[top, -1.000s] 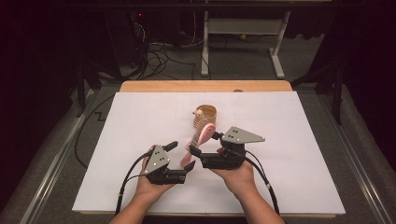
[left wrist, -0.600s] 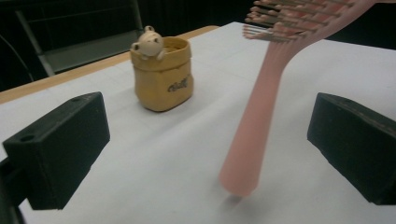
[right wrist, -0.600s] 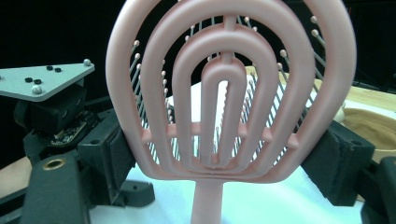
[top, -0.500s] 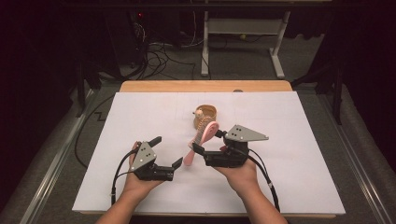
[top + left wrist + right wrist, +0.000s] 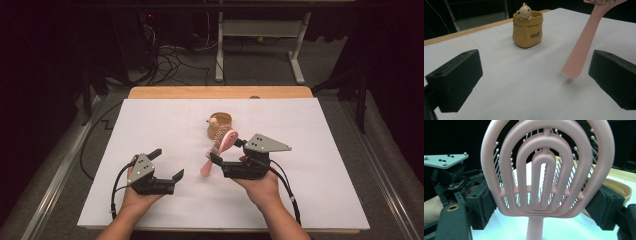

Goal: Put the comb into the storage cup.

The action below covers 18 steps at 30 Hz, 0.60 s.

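Left tongs have drawn back from the brush.
One brush, one pot: right tongs clamp the brush head, handle tilted down; left gape empty over the bench.

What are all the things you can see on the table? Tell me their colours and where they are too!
Hairbrush: one, pink, clamped by its head in the right gripper, handle pointing down toward the table.
Bag-shaped pot: one, tan-yellow with a little bear on its rim, standing upright mid-table, beyond the hairbrush.
White sheet: one, white, covering most of the table.
Table: one, wooden, its far edge showing past the white sheet.
Left gripper: one, black, jaws open with nothing between them, held above the near left of the white sheet.
Right gripper: one, black with a grey plate, near the middle.
Hands: two, coming in from the near edge.
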Tool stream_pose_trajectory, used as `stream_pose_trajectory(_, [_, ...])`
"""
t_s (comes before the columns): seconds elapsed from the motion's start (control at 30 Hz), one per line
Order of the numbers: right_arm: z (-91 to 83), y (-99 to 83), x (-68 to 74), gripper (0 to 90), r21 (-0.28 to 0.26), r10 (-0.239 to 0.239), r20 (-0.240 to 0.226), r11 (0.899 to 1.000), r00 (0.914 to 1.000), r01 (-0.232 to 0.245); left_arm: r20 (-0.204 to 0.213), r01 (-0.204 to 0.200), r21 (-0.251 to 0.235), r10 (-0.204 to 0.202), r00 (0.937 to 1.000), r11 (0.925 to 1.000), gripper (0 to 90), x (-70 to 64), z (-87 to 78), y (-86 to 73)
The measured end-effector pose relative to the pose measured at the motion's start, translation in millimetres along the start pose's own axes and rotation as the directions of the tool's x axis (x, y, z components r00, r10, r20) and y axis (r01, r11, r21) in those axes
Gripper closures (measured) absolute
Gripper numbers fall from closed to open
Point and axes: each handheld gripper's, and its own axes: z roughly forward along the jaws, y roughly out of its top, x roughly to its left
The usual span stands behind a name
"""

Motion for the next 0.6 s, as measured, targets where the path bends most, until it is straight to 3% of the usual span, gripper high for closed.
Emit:
stream_pose_trajectory(0.17, [-3.2,-1.2,-2.5,20.4,0.001,-0.006,0.009,1.000,0.9999,0.006,0.004,0.003,-0.025,-0.003,1.0000,0.9997,0.0,-0.1,-2.5,-1.5])
stream_pose_trajectory(0.6, [-15.5,-4.4,-11.3,20.4,-0.008,-0.009,0.042,1.000,0.9991,0.009,-0.008,0.002,-0.024,-0.003,1.0000,0.9997,0.0,7.9,-7.7,-6.3])
